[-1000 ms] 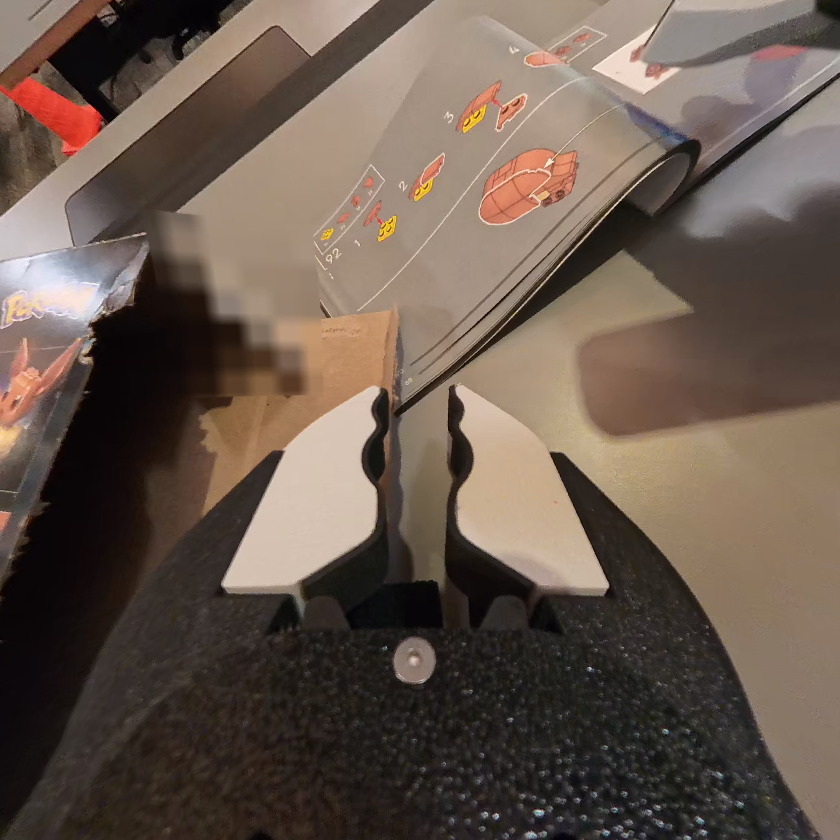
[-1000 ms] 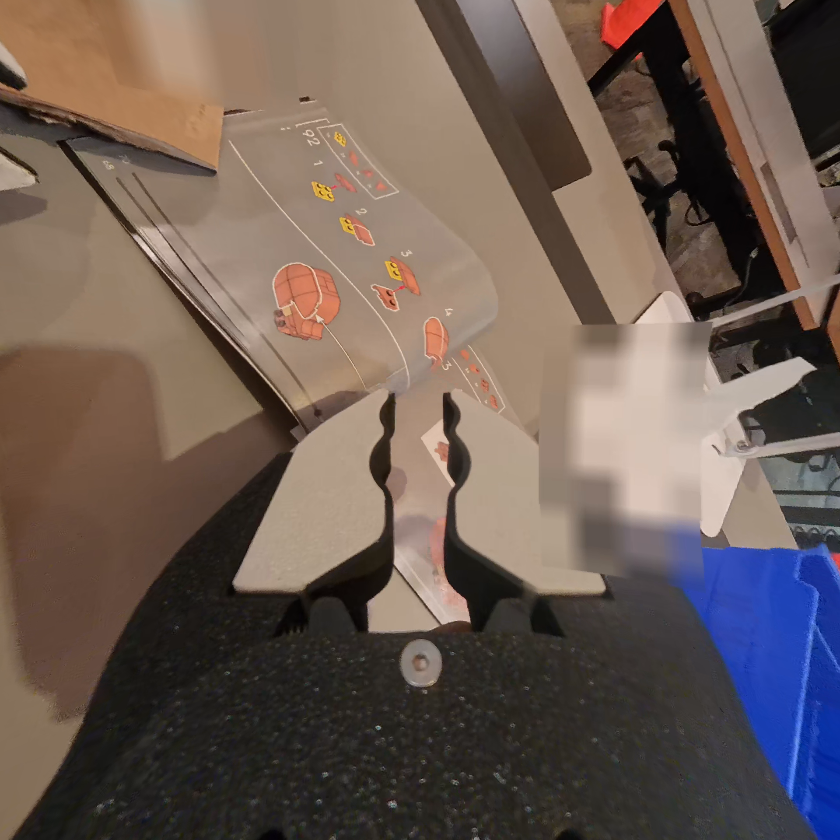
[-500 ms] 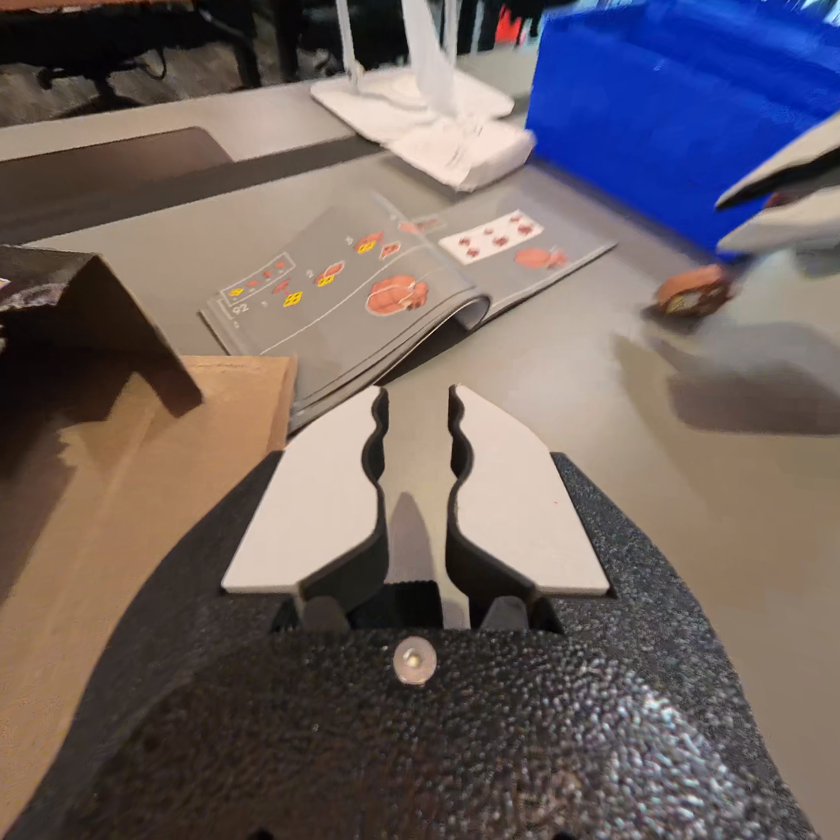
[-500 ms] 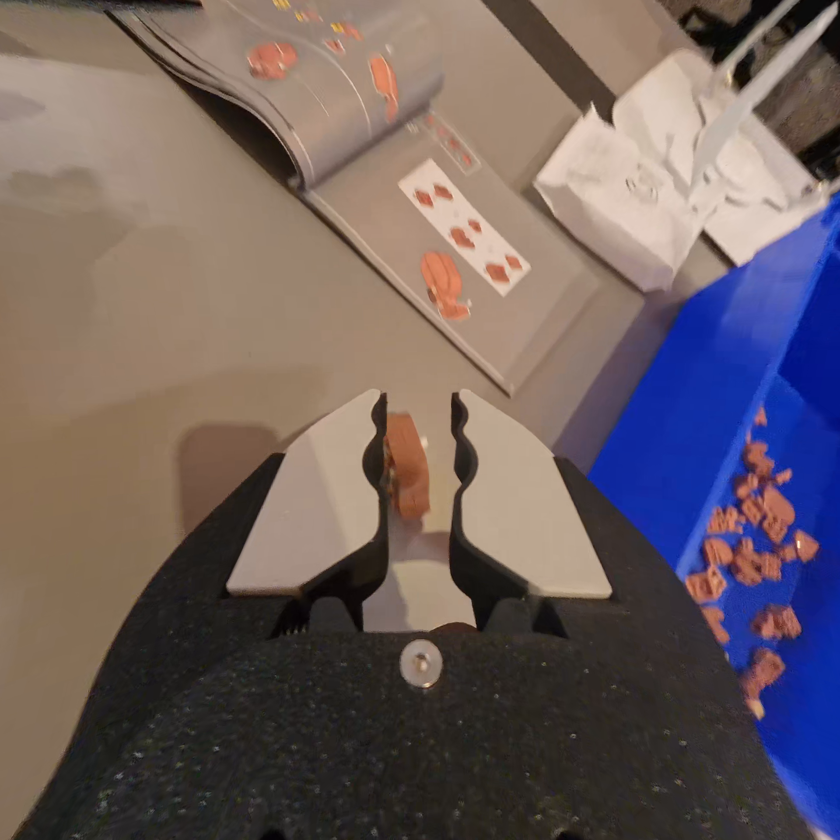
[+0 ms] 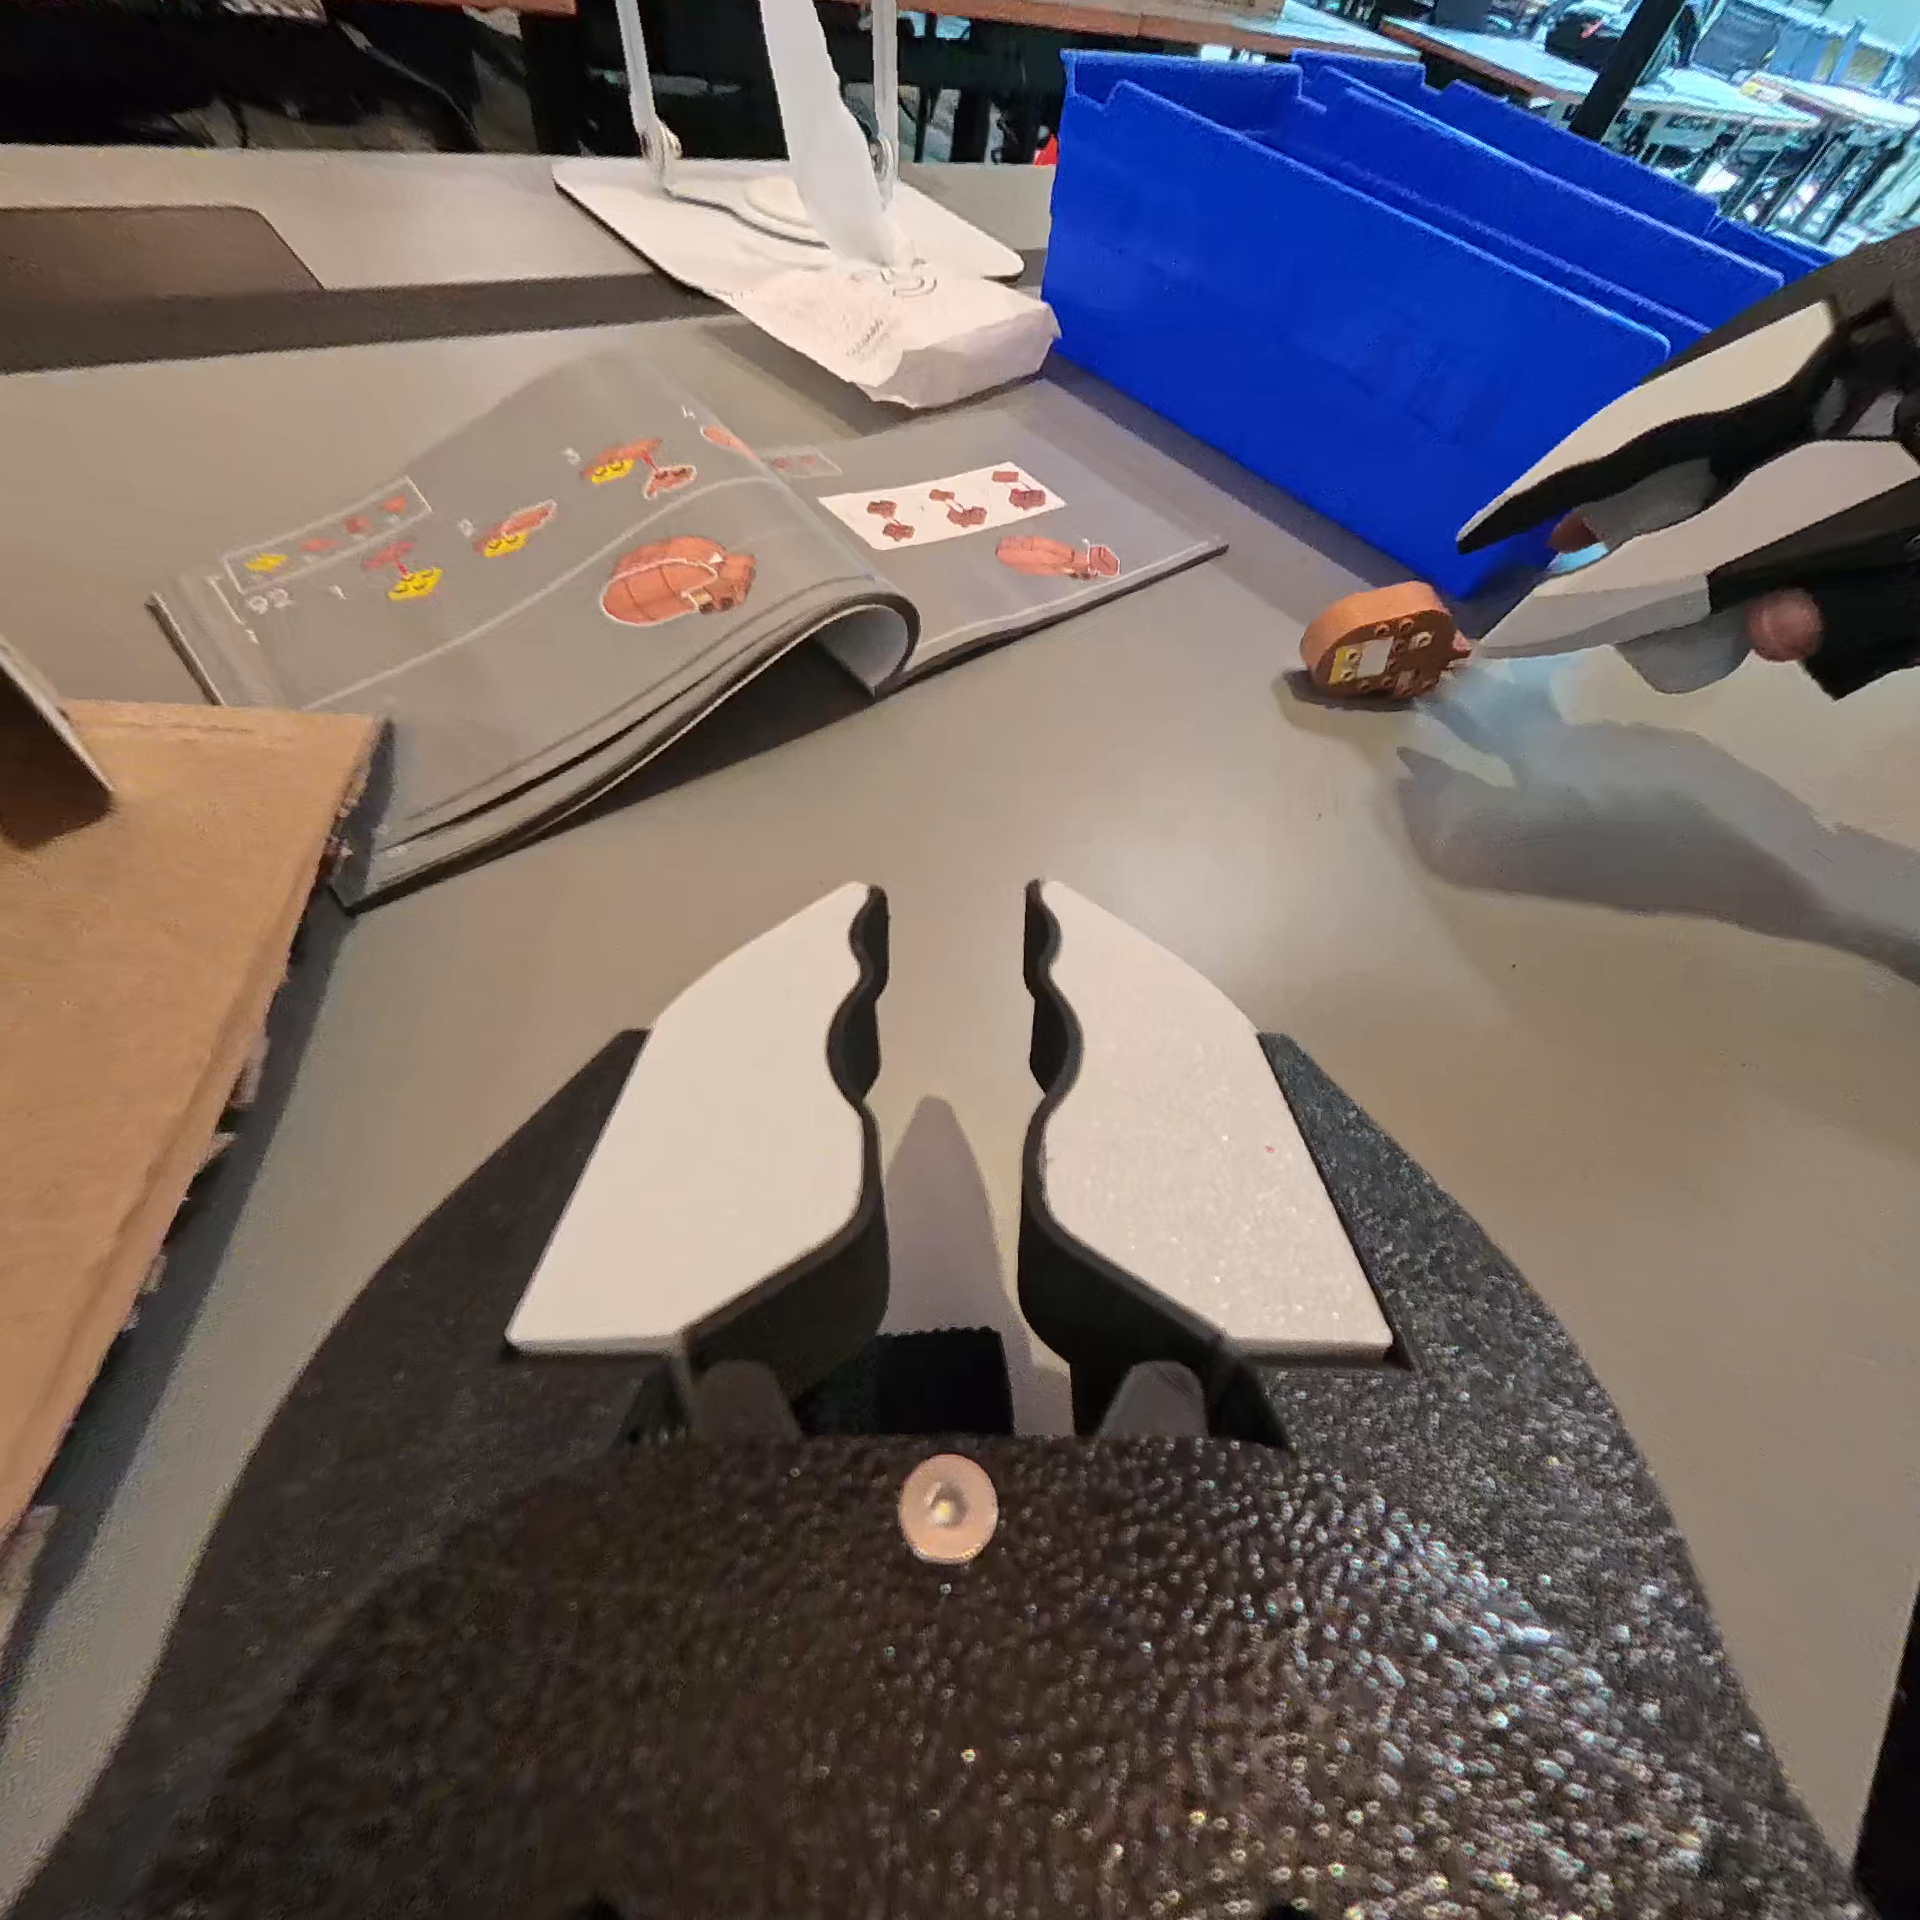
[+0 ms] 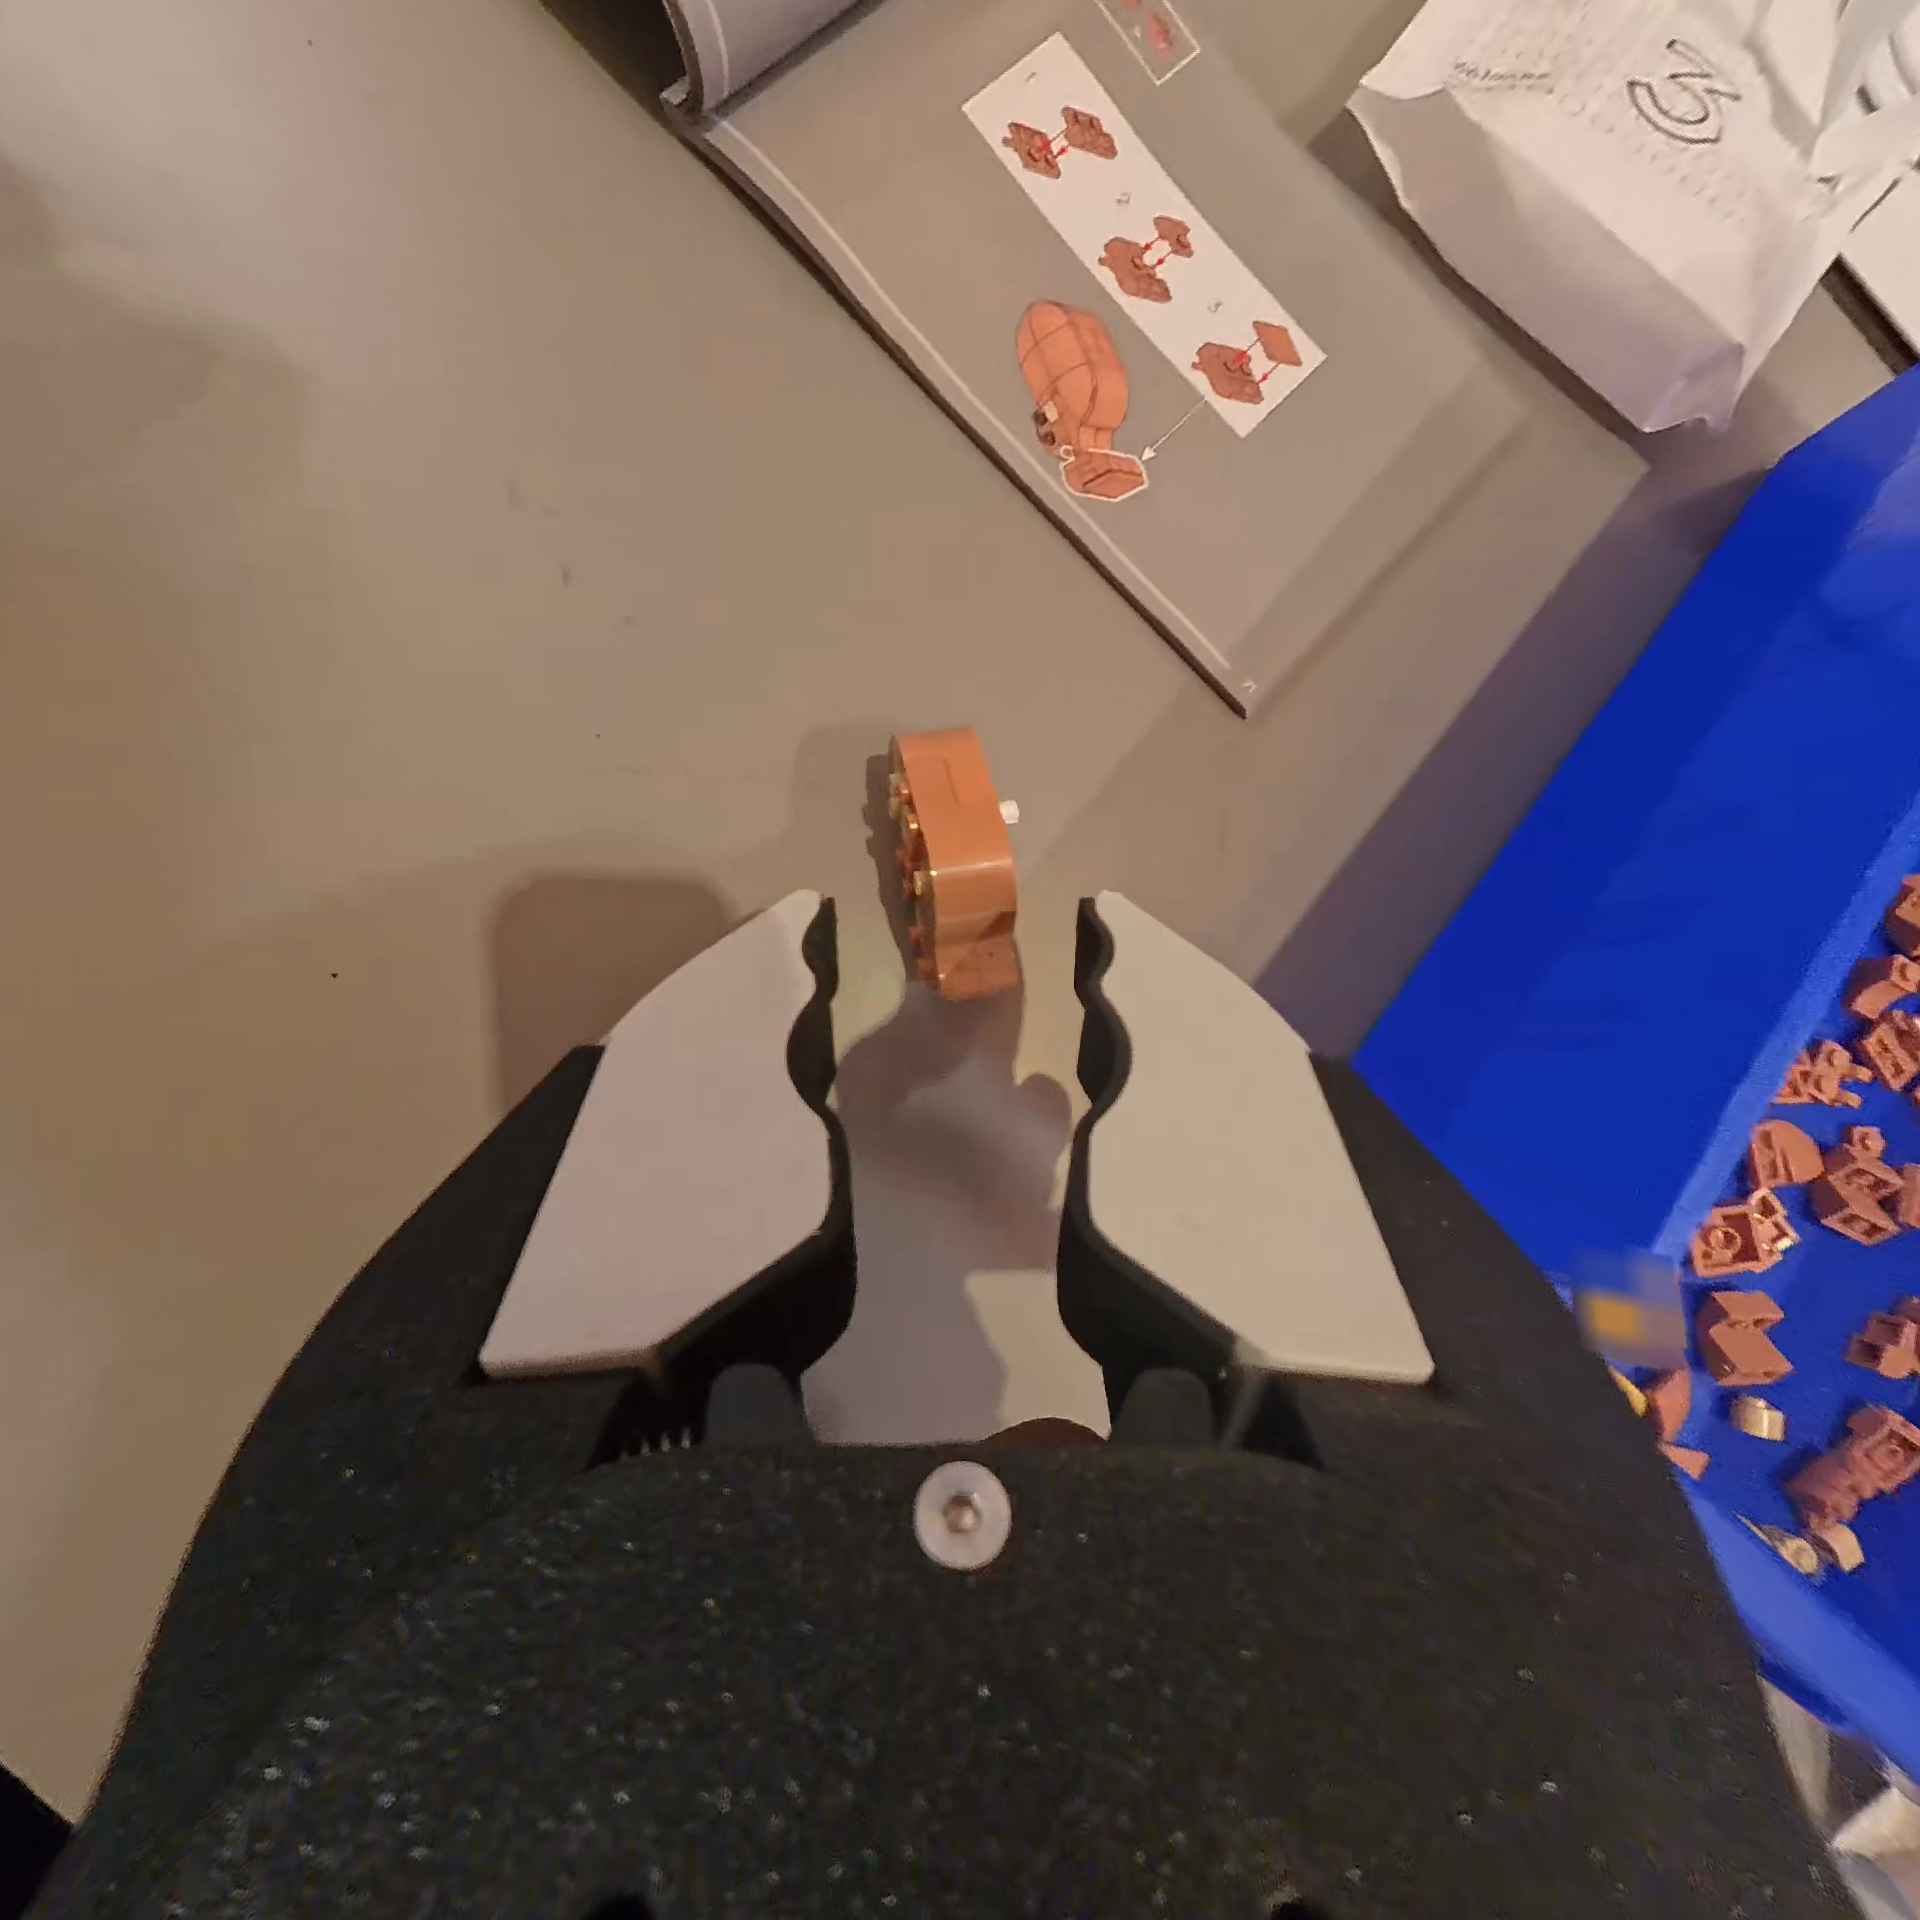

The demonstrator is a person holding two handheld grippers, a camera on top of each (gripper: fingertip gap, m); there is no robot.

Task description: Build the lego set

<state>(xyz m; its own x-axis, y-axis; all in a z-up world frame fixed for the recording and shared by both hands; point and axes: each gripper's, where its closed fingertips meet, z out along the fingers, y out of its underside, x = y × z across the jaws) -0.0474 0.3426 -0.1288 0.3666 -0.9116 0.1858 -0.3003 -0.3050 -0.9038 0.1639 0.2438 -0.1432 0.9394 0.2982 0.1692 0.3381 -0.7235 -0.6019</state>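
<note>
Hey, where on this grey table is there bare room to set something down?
The widest bare patch of the grey table lies ahead of the left hand-held gripper, bordered by the open booklet, the cardboard and the brick assembly. It is crowded near the blue bin, where the right hand-held gripper stands open at the assembly.

Both views are evenly lit by indoor overhead light, warmer and a little dimmer in the right wrist view, cooler in the left. In the left wrist view the matte grey tabletop carries a soft, smeared shadow at the right edge, and the speckled black plastic gripper housing glints with tiny highlights at the lower right. Wide-angle distortion bends straight lines near the borders; the upper background is soft. In the right wrist view a blurred shadow falls between the grey fingers, and the blue plastic bin at the right edge is smeared by motion blur.
</note>
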